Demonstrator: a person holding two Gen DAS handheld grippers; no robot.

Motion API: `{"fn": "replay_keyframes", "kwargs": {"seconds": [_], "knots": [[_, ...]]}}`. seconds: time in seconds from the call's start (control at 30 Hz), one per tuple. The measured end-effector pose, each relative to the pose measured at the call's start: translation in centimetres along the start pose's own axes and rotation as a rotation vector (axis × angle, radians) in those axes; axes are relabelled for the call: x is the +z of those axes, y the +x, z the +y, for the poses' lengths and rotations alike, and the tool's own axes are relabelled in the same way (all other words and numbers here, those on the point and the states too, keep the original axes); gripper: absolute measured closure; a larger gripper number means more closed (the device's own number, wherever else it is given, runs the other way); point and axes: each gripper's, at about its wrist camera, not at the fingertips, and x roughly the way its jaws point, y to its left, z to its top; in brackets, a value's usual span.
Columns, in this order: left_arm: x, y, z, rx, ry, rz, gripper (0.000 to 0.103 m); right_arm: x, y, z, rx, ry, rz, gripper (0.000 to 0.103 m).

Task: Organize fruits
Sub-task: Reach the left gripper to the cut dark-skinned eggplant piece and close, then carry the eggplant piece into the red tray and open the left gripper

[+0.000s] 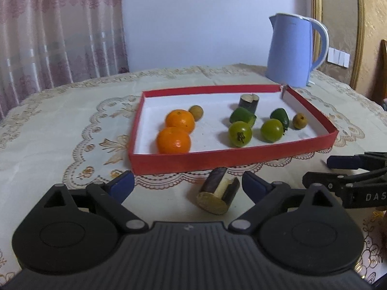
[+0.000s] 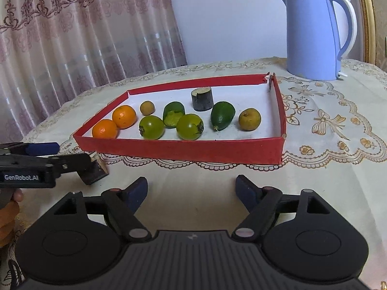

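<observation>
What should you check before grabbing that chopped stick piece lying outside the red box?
1. Left gripper jaws wide apart: ok.
2. Sugarcane piece lies between those jaws, pads not touching it: ok.
3. Right gripper empty, jaws apart: ok.
4. Right gripper clear of the left one's path: cannot tell; it sits close beside it.
5. Free white floor in the red box near the other sugarcane piece: ok.
6. Piece lies tilted on the tablecloth; may roll: cannot tell.
</observation>
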Motion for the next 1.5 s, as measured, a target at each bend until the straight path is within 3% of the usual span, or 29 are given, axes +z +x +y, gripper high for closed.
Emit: {"fn": "replay_keyframes", "kwargs": {"seconds": [0.37, 0.8, 1.17, 1.5], "knots": [[-0.4, 1.3, -1.7, -0.005, 0.112, 0.042, 0.016, 0.1, 0.0, -0.2, 0.012, 0.014, -0.003, 0.022], [-0.5, 2.0, -1.8, -0.016, 0.116, 0.082, 0.035, 0.0, 0.0, -0.2, 0.011, 0.013, -0.003, 0.022], [-0.5, 1.8, -2.0, -0.073, 0.113, 0.084, 0.065, 0.0, 0.0, -0.2, 0.011, 0.012, -0.003, 0.022], [-0.8, 1.4, -2.3, -0.059, 0.130, 0.066, 0.066, 0.0, 0.0, -0.1, 0.012, 0.015, -0.003, 0.022]]}}
